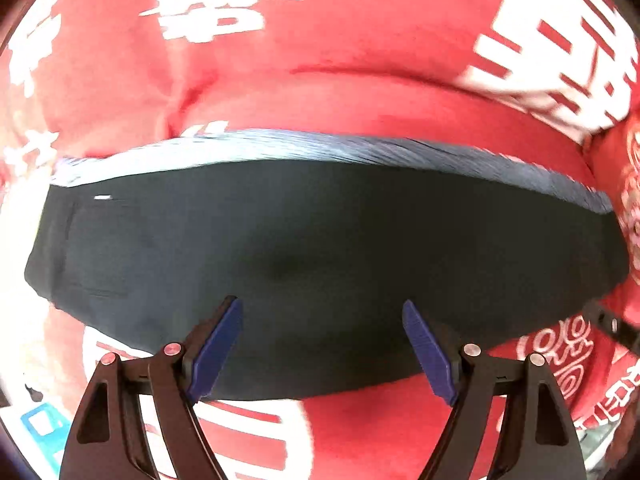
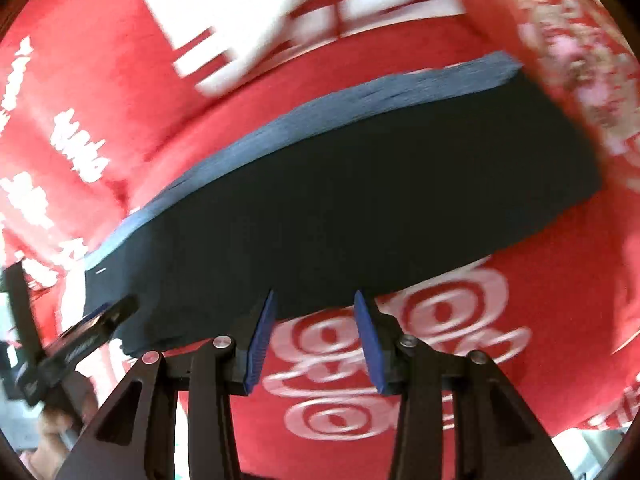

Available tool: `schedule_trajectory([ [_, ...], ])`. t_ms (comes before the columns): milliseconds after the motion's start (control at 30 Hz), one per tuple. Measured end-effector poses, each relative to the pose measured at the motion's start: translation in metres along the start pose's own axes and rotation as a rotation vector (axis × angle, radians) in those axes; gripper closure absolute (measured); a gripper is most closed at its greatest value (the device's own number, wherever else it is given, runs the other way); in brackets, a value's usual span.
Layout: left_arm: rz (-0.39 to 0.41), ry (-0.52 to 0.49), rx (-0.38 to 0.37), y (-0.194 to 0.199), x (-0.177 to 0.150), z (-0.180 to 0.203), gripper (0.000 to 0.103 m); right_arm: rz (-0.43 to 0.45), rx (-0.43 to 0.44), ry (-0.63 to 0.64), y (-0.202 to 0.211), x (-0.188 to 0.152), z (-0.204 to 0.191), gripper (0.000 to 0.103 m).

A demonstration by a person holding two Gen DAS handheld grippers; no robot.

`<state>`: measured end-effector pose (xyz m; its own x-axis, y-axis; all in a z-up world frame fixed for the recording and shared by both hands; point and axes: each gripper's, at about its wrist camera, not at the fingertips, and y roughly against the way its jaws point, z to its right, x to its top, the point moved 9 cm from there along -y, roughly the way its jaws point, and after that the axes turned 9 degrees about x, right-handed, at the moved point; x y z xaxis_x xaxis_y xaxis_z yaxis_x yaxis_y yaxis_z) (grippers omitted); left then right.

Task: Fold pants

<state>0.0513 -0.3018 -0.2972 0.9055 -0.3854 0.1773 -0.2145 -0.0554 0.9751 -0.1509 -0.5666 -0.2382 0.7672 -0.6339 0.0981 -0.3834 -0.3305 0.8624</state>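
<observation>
pants [image 1: 320,256]: dark navy, folded into a long flat band with a lighter blue edge along the far side, lying on a red cloth [image 1: 360,52] printed with white characters and scroll motifs. left hand-held gripper [image 1: 322,350]: blue pads spread wide above the near edge of the pants, nothing between them. right hand-held gripper [image 2: 314,340]: pads partly apart, empty, over the cloth just beside the near edge of the pants. motion blur; the surface under the cloth is possibly a bed.
</observation>
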Motion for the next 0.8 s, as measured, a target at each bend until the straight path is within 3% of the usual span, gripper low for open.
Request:
schedule_trajectory([
  [200,0.025,0.049,0.048,-0.019,0.022,-0.085,0.02,-0.075,0.175,-0.022,-0.057,-0.055,-0.083,0.058],
  [333,-0.005,0.087,0.046,-0.042,0.023,-0.128,0.02,-0.111,0.287,-0.035,-0.096,-0.089,-0.135,0.058],
  [533,-0.025,0.08,0.019,-0.059,0.011,-0.143,0.02,-0.127,0.362,-0.076,-0.141,-0.107,-0.177,0.058],
  [800,-0.01,0.052,-0.027,-0.056,0.005,-0.132,0.02,-0.109,0.384,-0.129,-0.157,-0.105,-0.18,0.058],
])
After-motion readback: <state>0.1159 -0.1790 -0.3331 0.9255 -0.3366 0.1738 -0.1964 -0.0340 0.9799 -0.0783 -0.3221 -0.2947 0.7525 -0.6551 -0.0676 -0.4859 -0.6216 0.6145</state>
